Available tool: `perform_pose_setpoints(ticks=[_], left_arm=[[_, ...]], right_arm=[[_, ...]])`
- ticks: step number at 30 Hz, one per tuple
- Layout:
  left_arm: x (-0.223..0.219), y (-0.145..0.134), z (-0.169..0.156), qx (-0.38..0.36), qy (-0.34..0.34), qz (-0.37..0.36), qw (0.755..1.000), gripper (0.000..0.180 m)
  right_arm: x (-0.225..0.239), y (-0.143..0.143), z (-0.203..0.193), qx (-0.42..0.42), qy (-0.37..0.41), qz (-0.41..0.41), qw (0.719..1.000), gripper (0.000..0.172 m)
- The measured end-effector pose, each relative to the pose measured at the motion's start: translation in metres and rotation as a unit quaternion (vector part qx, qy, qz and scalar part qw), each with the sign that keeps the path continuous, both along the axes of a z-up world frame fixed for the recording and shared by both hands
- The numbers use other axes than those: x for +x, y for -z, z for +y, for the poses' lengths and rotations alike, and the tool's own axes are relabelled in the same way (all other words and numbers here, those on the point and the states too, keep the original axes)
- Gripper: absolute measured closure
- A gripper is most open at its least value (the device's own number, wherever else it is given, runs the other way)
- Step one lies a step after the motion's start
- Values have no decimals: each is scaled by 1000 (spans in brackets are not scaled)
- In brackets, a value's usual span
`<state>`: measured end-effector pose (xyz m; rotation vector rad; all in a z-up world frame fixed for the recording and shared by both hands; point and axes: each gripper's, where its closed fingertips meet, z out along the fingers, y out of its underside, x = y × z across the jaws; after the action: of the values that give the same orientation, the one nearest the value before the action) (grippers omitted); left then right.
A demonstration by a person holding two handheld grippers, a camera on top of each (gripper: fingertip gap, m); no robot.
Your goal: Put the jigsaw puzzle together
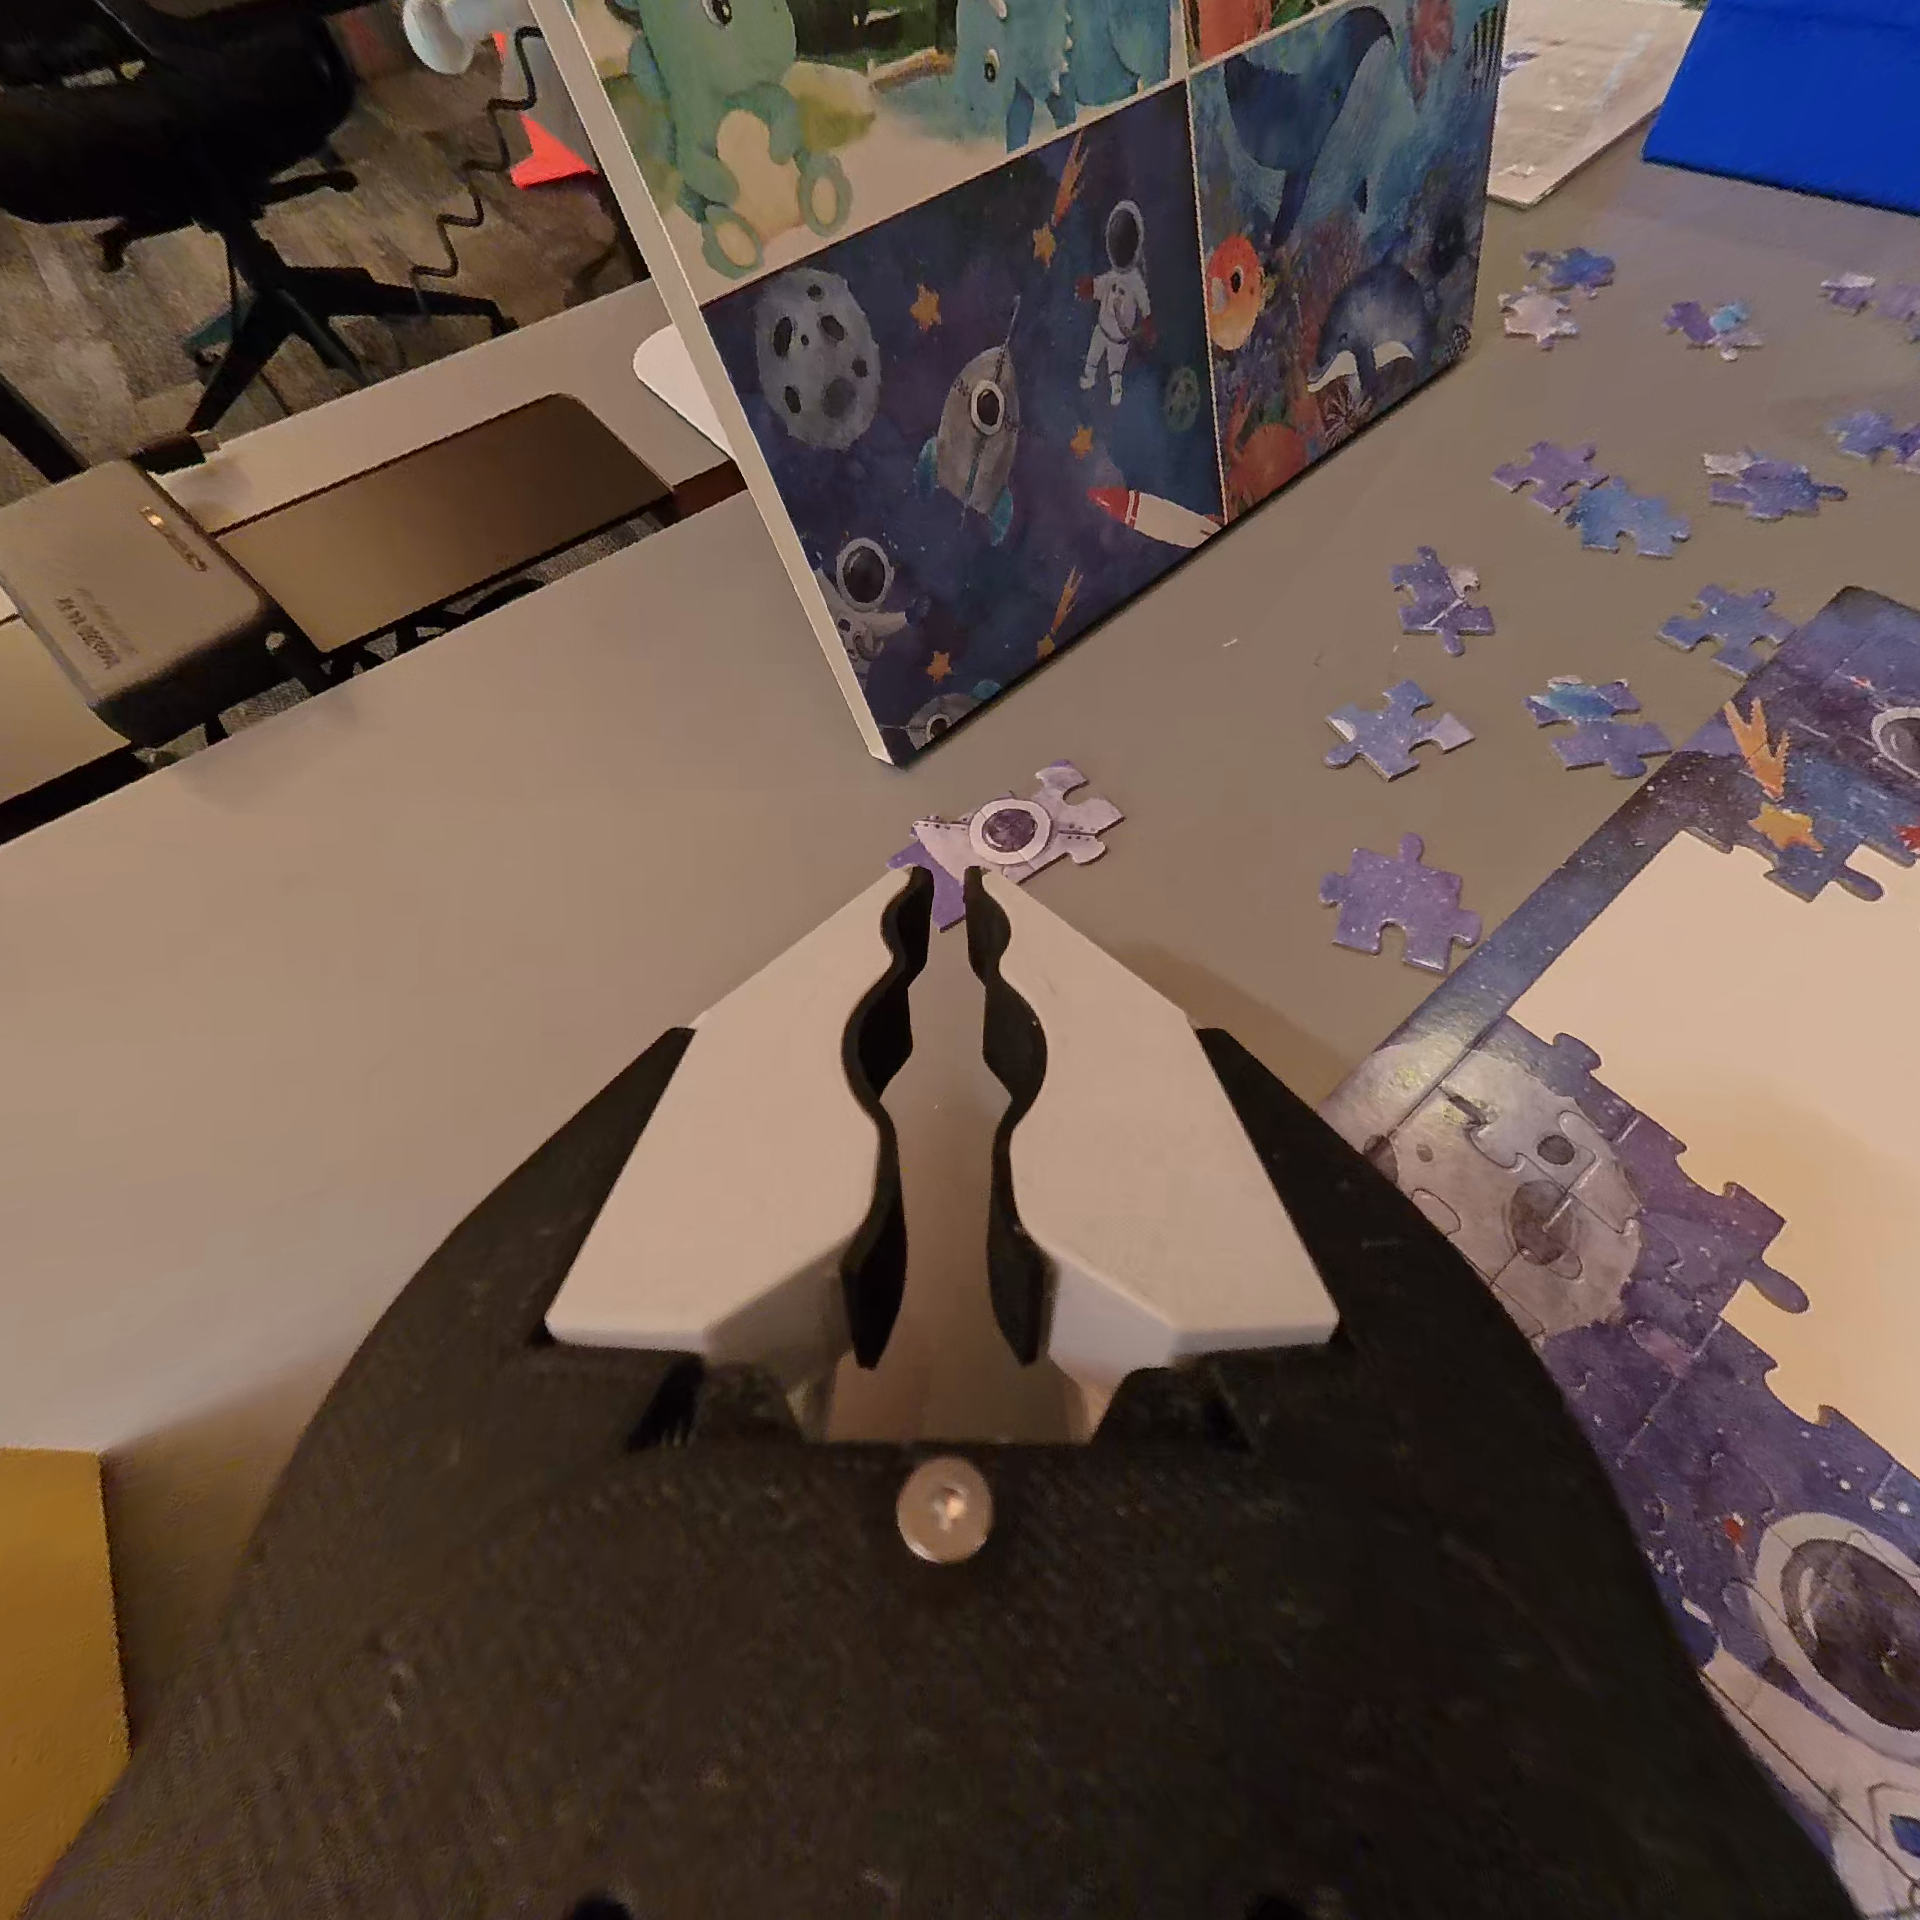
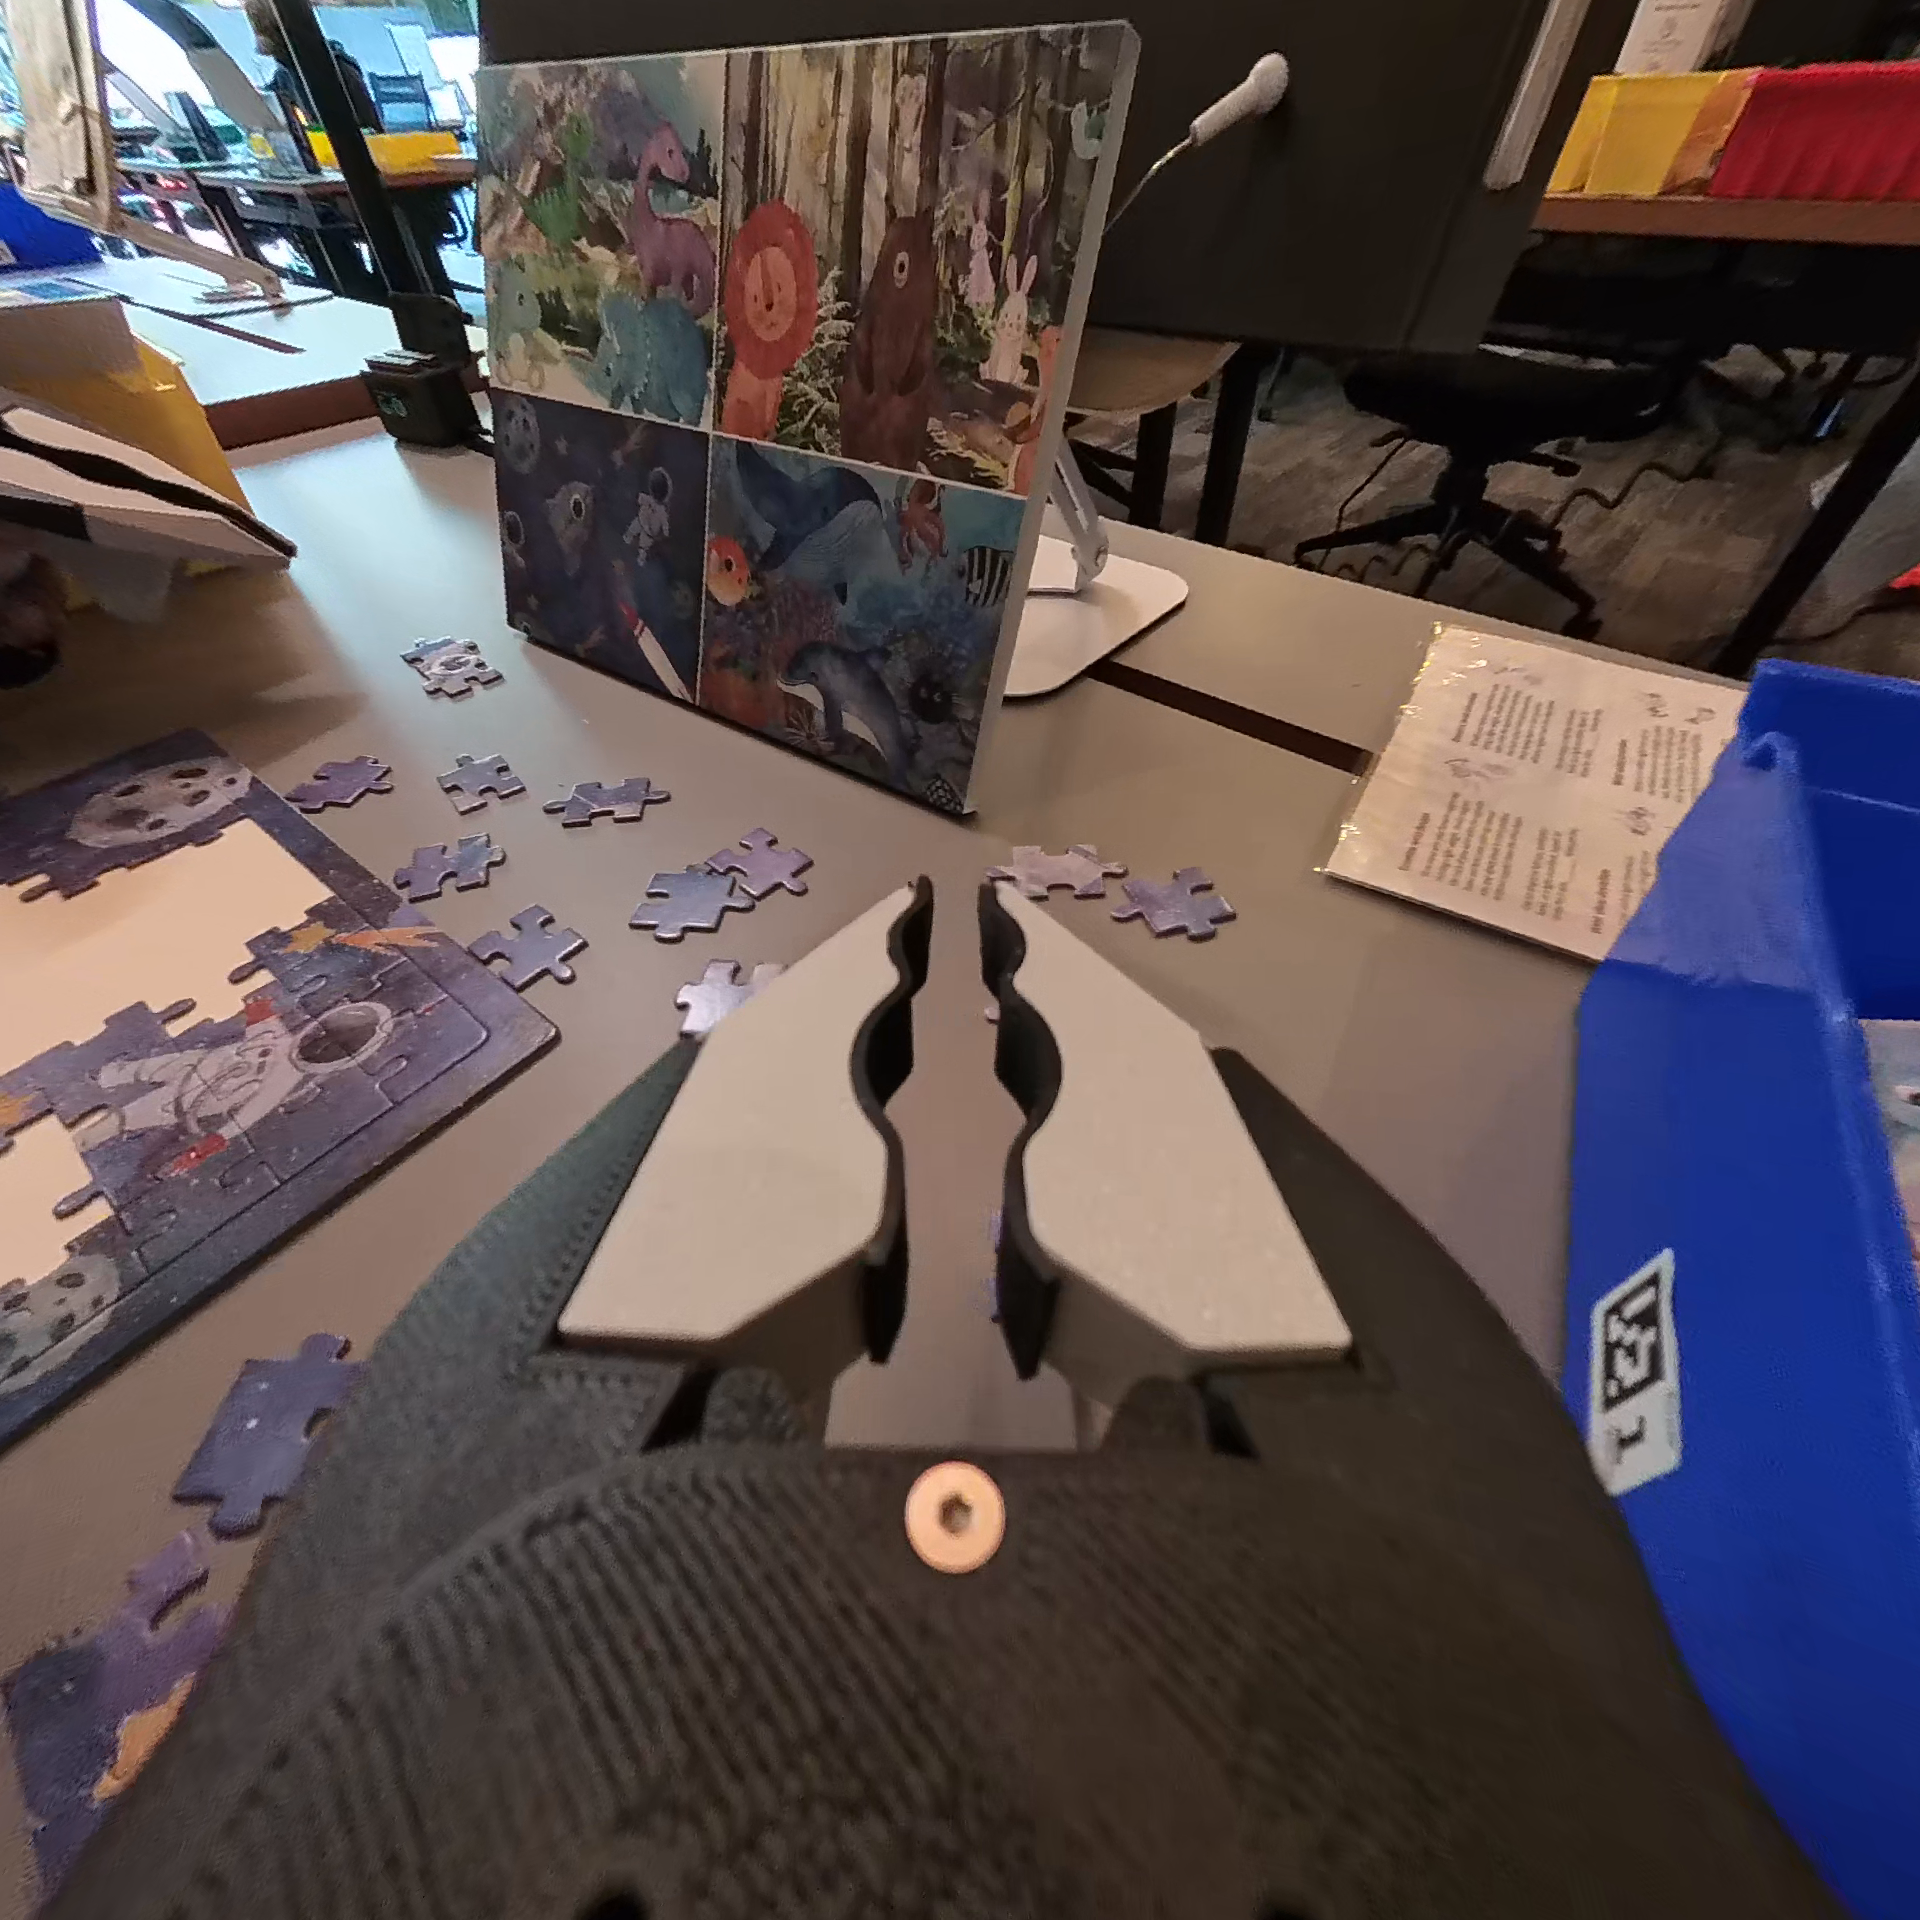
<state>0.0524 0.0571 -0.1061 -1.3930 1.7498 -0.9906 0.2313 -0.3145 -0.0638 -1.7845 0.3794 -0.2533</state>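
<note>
My left gripper [image 1: 943, 881] hovers over the grey table [image 1: 416, 987] with its jaws a narrow slit apart and nothing pressed between the pads. Just past its tips lies a pale purple puzzle piece with a round porthole [image 1: 1023, 831], flat on the table; it also shows in the right wrist view [image 2: 452, 665]. My right gripper [image 2: 956, 894] is also slightly open, with bare table showing between its fingers. Two purple pieces [image 2: 1060, 871] [image 2: 1174, 902] lie just right of its tips. A partly assembled space puzzle [image 1: 1621, 1247] [image 2: 260, 1039] lies between the two grippers.
An upright picture board on a stand [image 1: 1039, 416] [image 2: 790, 416] faces both grippers. Several loose purple pieces [image 1: 1397, 727] [image 2: 691, 899] are scattered around it. A blue bin [image 2: 1766, 1195] stands at the right, behind it a printed sheet [image 2: 1538, 790]. A yellow object [image 1: 52, 1610] sits at the left edge. Left tips to right tips: about 40 centimeters. My left gripper's tips are some 15 centimeters from the partly assembled space puzzle [image 1: 1621, 1247]. My right wrist view [image 2: 94, 837] looks at it from another angle.
</note>
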Motion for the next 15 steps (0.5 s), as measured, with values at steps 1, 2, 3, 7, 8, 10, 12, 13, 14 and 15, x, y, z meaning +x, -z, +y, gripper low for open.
perform_pose_setpoints(ticks=[1,2,3,7,8,10,12,13,14,15], left_arm=[[0,1,-1,0,1,1,1000,176],[0,2,-1,0,2,3,1000,176],[0,3,-1,1,2,5,1000,175],[0,2,-1,6,1,4,1000,175],[0,2,0,6,0,2,1000,175],[0,2,1,2,-2,1,1000,175],[0,3,1,-2,-2,3,1000,175],[0,3,1,-3,-1,4,1000,175],[0,2,0,-2,-1,4,1000,174],[0,1,0,0,0,2,1000,174]], right_arm=[[-1,0,1,-1,-1,0,1000,164],[-1,1,1,-3,-2,0,1000,164],[-2,1,2,-6,-3,-2,1000,164],[-3,5,4,-17,-6,-4,1000,162],[-3,6,5,-21,-6,-3,1000,161],[-3,13,6,-34,-9,5,999,156],[-5,25,9,-53,-17,24,998,150],[-6,30,10,-60,-22,33,997,148],[-8,35,12,-67,-31,42,996,146],[-12,39,14,-75,-46,53,995,144]])
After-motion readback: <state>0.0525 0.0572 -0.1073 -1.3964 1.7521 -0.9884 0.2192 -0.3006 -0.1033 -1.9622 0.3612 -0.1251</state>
